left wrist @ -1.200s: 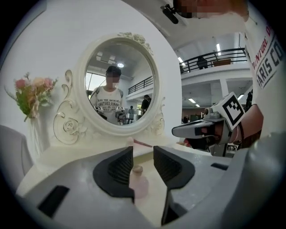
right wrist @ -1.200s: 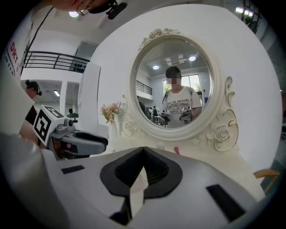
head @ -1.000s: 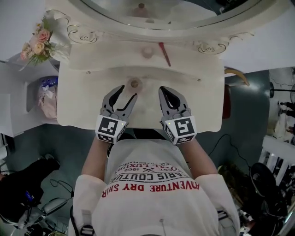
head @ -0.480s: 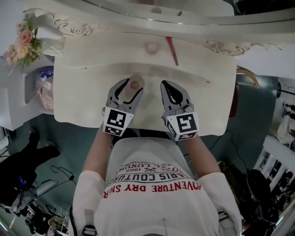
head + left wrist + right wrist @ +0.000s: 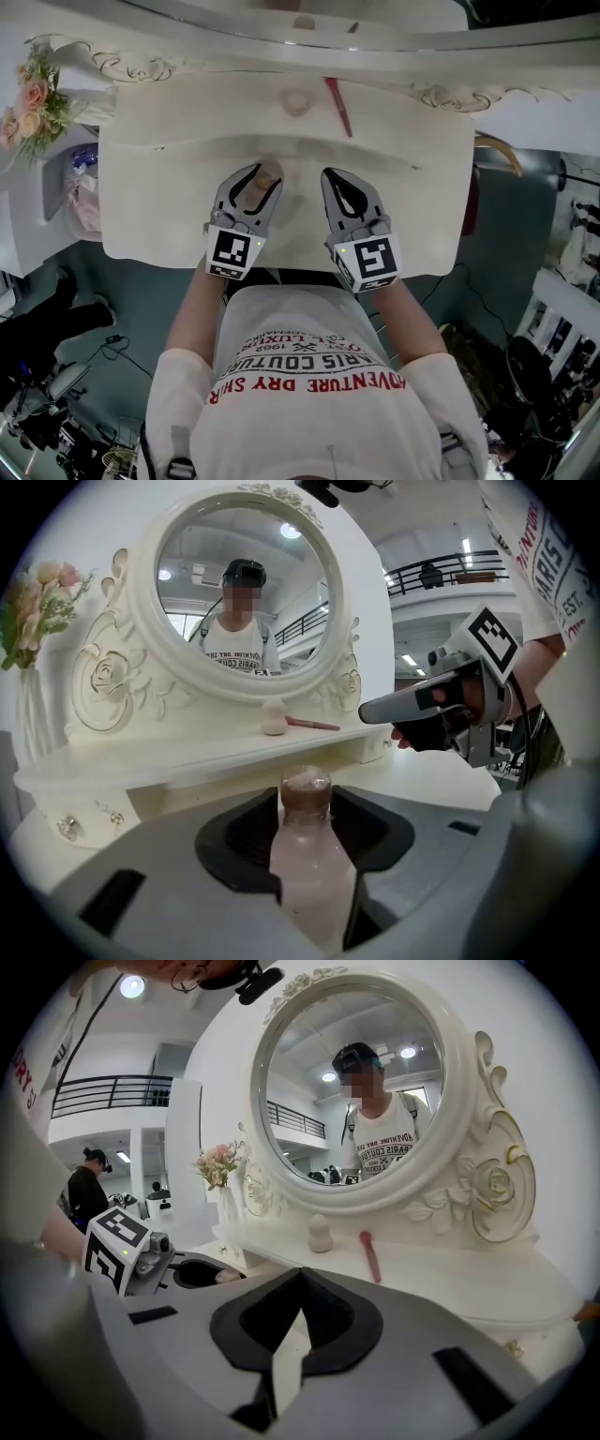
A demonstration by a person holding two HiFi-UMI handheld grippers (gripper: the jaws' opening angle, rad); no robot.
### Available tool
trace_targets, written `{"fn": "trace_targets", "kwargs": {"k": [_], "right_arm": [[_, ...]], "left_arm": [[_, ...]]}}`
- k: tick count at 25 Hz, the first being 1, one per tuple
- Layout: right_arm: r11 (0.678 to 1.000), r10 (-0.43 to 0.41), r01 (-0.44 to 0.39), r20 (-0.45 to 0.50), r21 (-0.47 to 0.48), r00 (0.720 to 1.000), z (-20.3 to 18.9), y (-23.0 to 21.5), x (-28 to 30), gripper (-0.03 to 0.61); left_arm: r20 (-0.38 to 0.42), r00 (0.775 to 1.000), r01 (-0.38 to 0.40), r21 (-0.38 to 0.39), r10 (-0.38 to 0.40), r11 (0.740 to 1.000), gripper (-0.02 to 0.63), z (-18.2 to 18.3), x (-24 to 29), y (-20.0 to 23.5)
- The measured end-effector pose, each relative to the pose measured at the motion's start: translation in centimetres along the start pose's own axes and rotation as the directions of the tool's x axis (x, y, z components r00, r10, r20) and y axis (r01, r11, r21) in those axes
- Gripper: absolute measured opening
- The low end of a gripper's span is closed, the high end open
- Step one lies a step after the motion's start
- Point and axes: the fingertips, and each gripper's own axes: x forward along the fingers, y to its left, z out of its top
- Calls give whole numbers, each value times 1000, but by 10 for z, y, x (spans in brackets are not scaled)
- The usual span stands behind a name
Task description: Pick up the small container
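Pale pink and faintly translucent, the small container (image 5: 307, 855) is a slim bottle with rounded shoulders and a darker, brownish cap of crinkled texture. It stands upright in front of the mirror (image 5: 242, 583), over the lower part of the cream counter (image 5: 422, 206); whether its base rests on the surface cannot be told. The left claw (image 5: 265, 180) has just been closing and now grasps the bottle, with its grey jaws against the body on both sides and the cap rising between the black-lined tips. To the right of it, equally far in front of the mirror, the right claw (image 5: 298, 1277) is clenched on nothing, its tips meeting. The bottle looks filled with a milky pink, though its contents are not clear. Directly below the mirror, on a raised shelf (image 5: 206, 108), sit an egg-shaped, matte pink sponge (image 5: 273, 718) and a thin reddish stick (image 5: 312, 725) lying flat. Left of the mirror, a white vase (image 5: 229, 1206) holds pink and peach flowers (image 5: 217, 1162). The round mirror has a glossy cream frame carved with roses and scrolls.
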Motion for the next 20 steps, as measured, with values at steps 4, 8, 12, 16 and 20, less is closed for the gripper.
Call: {"fn": "trace_targets", "kwargs": {"k": [4, 8, 12, 16, 20], "right_arm": [[1000, -12, 12, -15, 3, 1000, -5, -3, -5, -2], [1000, -17, 17, -29, -2, 999, -10, -5, -10, -2], [1000, -22, 22, -22, 2, 1000, -8, -3, -13, -2], [1000, -21, 21, -5, -1, 1000, 0, 2, -16, -2], [1000, -20, 20, 19, -7, 1000, 11, 5, -19, -2]], "left_arm": [[11, 1000, 10, 9, -10, 1000, 156, 2, 0, -1], [8, 1000, 9, 13, -9, 1000, 147, 3, 0, -1], [-7, 1000, 4, 10, -4, 1000, 146, 3, -1, -2], [4, 1000, 11, -4, -11, 1000, 146, 12, -10, -4], [28, 1000, 6, 9, -7, 1000, 146, 36, -22, -8]]}}
